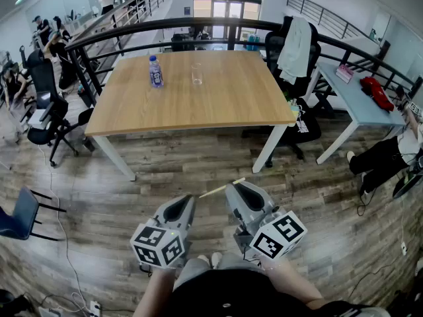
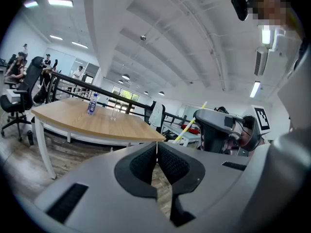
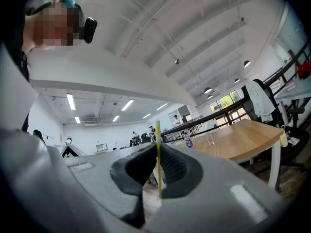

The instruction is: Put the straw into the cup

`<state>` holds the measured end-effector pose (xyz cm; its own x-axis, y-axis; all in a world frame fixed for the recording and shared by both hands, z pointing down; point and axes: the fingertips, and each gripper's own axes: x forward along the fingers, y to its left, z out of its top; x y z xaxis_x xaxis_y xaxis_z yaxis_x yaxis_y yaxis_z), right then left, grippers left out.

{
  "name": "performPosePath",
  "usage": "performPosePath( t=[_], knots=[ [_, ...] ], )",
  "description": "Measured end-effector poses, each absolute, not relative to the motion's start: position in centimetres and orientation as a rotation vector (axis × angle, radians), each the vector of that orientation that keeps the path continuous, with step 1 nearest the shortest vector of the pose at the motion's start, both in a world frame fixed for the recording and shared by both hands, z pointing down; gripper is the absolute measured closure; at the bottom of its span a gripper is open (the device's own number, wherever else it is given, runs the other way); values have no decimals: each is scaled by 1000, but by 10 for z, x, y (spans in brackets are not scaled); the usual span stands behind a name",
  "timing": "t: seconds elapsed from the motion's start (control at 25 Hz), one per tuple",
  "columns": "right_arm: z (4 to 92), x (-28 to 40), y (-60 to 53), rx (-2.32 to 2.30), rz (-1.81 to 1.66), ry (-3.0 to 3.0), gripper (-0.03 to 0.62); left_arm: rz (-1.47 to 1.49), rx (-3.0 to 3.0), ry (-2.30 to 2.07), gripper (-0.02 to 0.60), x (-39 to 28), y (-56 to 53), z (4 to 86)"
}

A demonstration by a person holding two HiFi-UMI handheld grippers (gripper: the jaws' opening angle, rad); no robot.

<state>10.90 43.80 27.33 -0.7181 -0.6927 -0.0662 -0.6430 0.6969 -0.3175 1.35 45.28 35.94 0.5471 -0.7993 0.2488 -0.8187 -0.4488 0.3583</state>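
Note:
A thin yellow-and-white straw [image 1: 221,188] is clamped crosswise at the tip of my right gripper [image 1: 234,189], which is shut on it. In the right gripper view the straw [image 3: 158,161] stands upright between the pads. My left gripper [image 1: 190,200] is shut with nothing in it and sits beside the right one, low over the wooden floor. The clear cup [image 1: 196,73] stands far off on the wooden table [image 1: 231,98], next to a water bottle [image 1: 156,71]. From the left gripper view I see the cup [image 2: 113,113] and the straw [image 2: 191,126].
A black railing [image 1: 165,26] curves behind the table. An office chair draped with a white garment [image 1: 295,45] stands at the table's right, and a pale blue desk [image 1: 353,94] lies beyond it. More chairs [image 1: 49,114] stand at the left. People sit in the background.

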Motion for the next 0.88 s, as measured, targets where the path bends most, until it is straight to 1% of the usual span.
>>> performPosePath(
  t=[0.32,0.64,0.88],
  knots=[
    [283,123,438,-1107,-405,2734,576,50,2340,-1310,558,22,455,363],
    [289,137,438,-1059,-455,2734,574,11,2404,-1274,558,45,454,354],
    [307,156,436,-1066,-489,2743,574,9,2364,-1279,558,62,453,366]
  ],
)
